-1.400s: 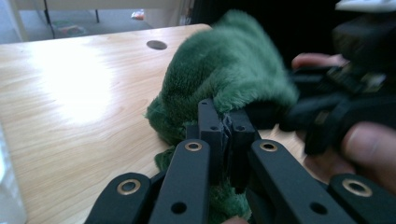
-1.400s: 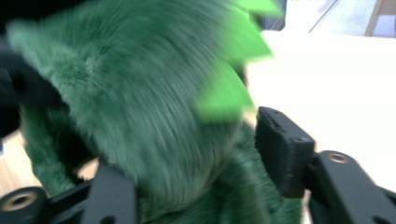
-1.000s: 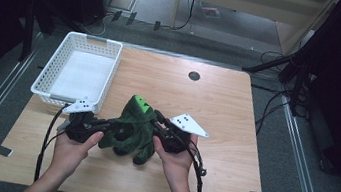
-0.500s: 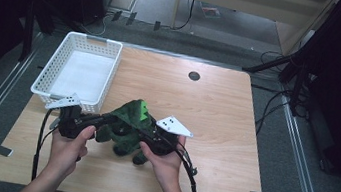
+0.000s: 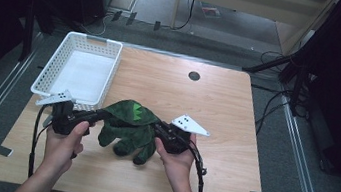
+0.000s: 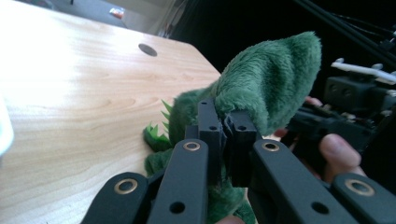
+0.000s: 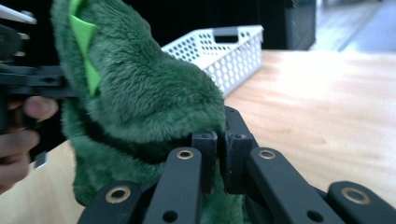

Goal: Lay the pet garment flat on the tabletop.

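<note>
A dim workroom with grey floor and dark equipment surrounds a pale wooden table point(image 5: 216, 112), the landmark here. On the table's far left corner sits a white perforated basket point(image 5: 82, 66), empty as far as can be seen, its near wall just beyond the person's left hand. A small round cable hole point(image 5: 194, 75) marks the table's far middle.

Near the table's front edge, left of centre, a green plush dinosaur point(image 5: 128, 128) with lighter green spikes is stretched between the two tools, its legs hanging toward the tabletop; whether they touch it I cannot tell.

The left gripper point(image 6: 224, 135) has its jaws pressed together on a fold of the dinosaur's fur at one side. The right gripper point(image 7: 218, 140) has just been closing, and its jaws now pinch plush on the opposite side.

Holding it from both ends probably spreads the soft body's weight, so it keeps its shape and can be carried level, likely toward the basket just beyond it.
</note>
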